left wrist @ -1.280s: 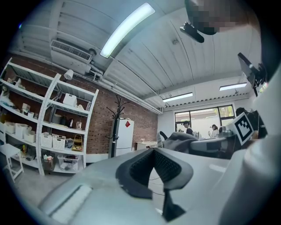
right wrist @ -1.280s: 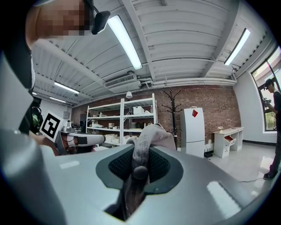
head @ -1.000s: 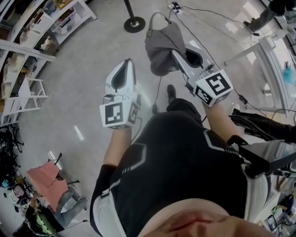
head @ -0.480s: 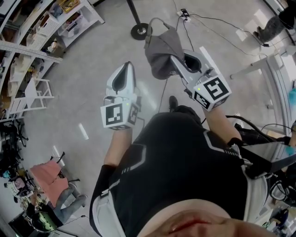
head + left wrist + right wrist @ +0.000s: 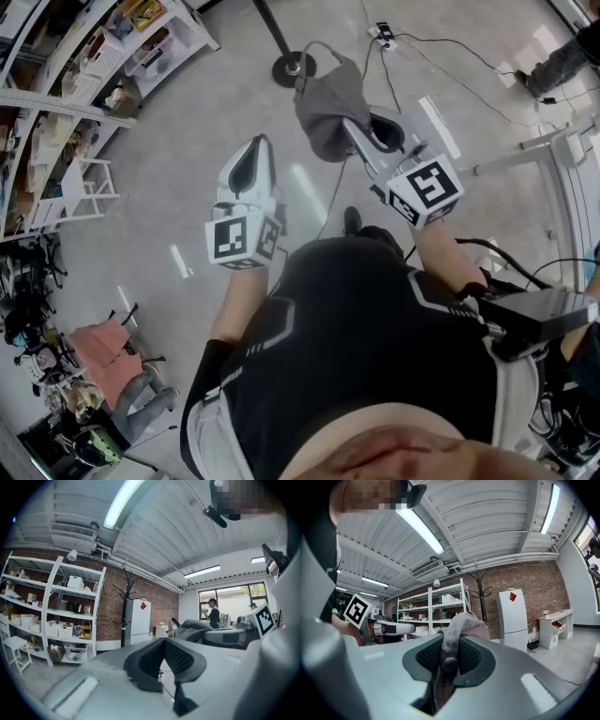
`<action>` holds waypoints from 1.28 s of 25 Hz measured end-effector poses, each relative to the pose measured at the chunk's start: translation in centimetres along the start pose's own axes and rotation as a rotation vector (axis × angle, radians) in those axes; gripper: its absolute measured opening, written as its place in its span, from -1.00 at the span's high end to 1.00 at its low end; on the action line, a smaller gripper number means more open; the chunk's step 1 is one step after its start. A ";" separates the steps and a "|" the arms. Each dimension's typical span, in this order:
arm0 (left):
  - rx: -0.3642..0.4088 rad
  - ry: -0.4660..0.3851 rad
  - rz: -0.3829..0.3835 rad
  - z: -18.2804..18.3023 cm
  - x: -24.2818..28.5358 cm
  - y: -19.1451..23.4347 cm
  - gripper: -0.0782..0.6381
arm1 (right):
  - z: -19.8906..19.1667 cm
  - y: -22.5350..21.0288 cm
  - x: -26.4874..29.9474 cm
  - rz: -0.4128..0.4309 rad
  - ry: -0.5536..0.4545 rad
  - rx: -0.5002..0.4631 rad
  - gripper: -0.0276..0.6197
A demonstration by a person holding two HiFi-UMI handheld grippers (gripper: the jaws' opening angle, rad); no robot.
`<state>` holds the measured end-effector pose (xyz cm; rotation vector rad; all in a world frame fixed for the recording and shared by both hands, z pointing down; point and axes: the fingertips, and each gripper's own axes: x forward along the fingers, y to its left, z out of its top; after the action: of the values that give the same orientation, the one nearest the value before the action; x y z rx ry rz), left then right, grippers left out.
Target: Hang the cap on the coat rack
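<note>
A grey cap [image 5: 330, 101] hangs from my right gripper [image 5: 354, 129], which is shut on its fabric; in the right gripper view the cap [image 5: 460, 624] bulges up from between the pads of that gripper [image 5: 450, 660]. My left gripper [image 5: 251, 150] is held beside it on the left, shut with nothing between its jaws [image 5: 164, 654]. The black coat rack stands ahead: its round base [image 5: 293, 67] is on the floor just beyond the cap. Its branched top [image 5: 481, 588] rises against the brick wall, beside a white cabinet. From the left gripper view the cap [image 5: 191, 627] shows to the right of the rack [image 5: 125, 605].
White shelving [image 5: 94, 56] full of boxes lines the left side. A white cabinet [image 5: 512, 616] and a small desk [image 5: 553, 626] stand by the brick wall. Cables and a power strip [image 5: 384, 33] lie on the floor. White table legs [image 5: 525, 150] are at right. People [image 5: 213, 613] stand far off.
The coat rack's base has drawn nearer in the head view, sliding down and to the right. Both grippers keep their pose, and the cap stays in the right one.
</note>
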<state>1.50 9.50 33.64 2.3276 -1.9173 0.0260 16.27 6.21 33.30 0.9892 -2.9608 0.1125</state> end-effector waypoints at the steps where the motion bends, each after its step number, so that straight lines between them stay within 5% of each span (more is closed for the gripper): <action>1: 0.010 0.005 0.001 -0.2 0.3 -0.2 0.78 | 0.0 -0.3 0.1 0.005 0.003 -0.008 0.73; 14: 0.031 0.006 0.018 1.0 2.7 2.9 0.78 | 1.3 -1.1 4.8 0.038 -0.033 -0.005 0.73; 32: 0.040 -0.035 -0.123 2.0 13.2 14.1 0.78 | 1.9 -3.7 18.5 -0.070 0.014 -0.048 0.73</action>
<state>-9.90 -6.25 34.14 2.4839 -1.8013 0.0115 3.72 -7.93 32.38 1.0804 -2.8972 0.0471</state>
